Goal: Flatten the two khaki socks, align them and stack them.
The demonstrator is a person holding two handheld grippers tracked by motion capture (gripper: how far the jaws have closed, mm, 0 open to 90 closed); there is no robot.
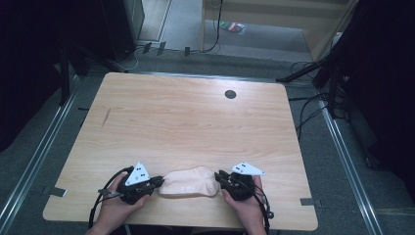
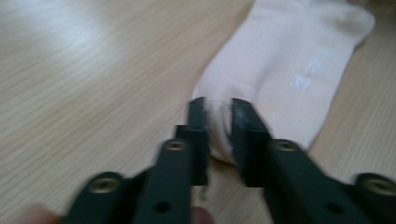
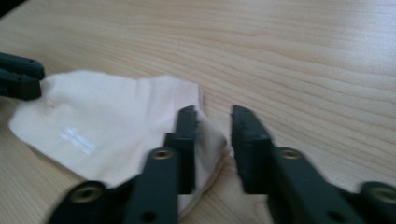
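Left gripper view: my left gripper (image 2: 218, 135) and right gripper (image 3: 212, 140) stand parted, sock (image 2: 289, 65) ends between fingers. It looks limp and light; I'd pinch those ends.

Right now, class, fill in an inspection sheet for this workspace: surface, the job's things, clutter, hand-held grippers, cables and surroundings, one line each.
Surface: light wooden table, with a dark round hole near its far edge.
Job's things: one pale pink sock lying flat by the near edge.
Clutter: nothing seen on the table.
Grippers: left hand-held gripper at one end of the sock, jaws apart with the fabric edge between them; right hand-held gripper at the other end, jaws apart over the edge, not pinching.
Cables: a black cable trails from the left hand-held gripper; more cables lie on the floor.
Surroundings: grey floor, metal rails either side, dark equipment stands.
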